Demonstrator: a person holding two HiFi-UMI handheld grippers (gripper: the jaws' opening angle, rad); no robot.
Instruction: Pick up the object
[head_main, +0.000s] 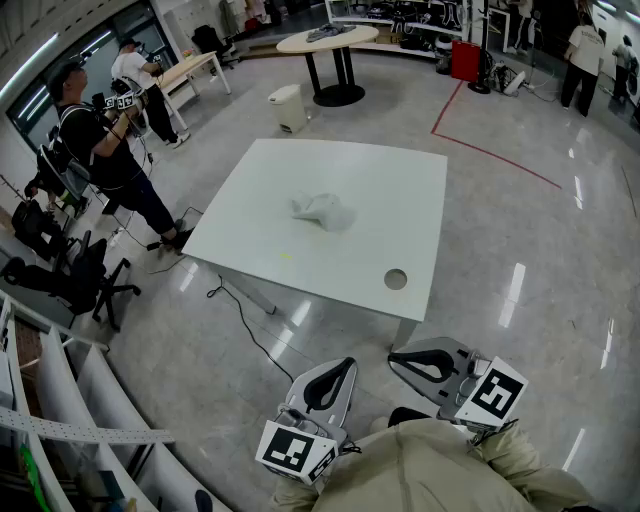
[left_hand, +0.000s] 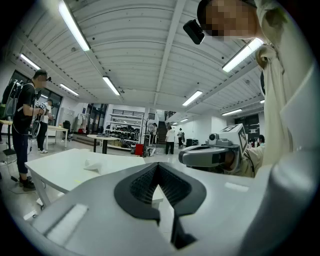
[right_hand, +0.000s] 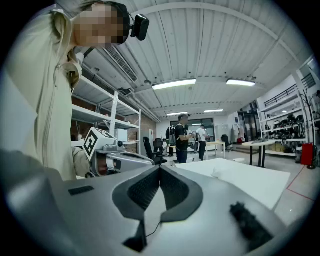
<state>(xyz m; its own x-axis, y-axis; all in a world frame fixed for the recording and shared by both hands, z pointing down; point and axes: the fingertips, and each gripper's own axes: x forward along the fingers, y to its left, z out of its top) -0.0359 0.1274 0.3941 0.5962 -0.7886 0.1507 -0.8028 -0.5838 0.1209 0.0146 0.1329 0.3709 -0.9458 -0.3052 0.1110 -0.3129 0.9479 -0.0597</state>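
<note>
A person stands short of the white table, left gripper and right gripper held close to the body, both pairs of jaws together on nothing. The crumpled white object lies mid-table, well apart from both. The pick-up appears unstarted; it calls for reaching in and parting the jaws. A white bin stands beyond the table's far edge, its contents unseen.

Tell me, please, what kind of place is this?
Most likely a robotics lab or workshop in a large open hall. A white table stands on a polished floor marked with red tape, racks of equipment stand at the back, and another person seems to hold marker-tagged gear.
</note>
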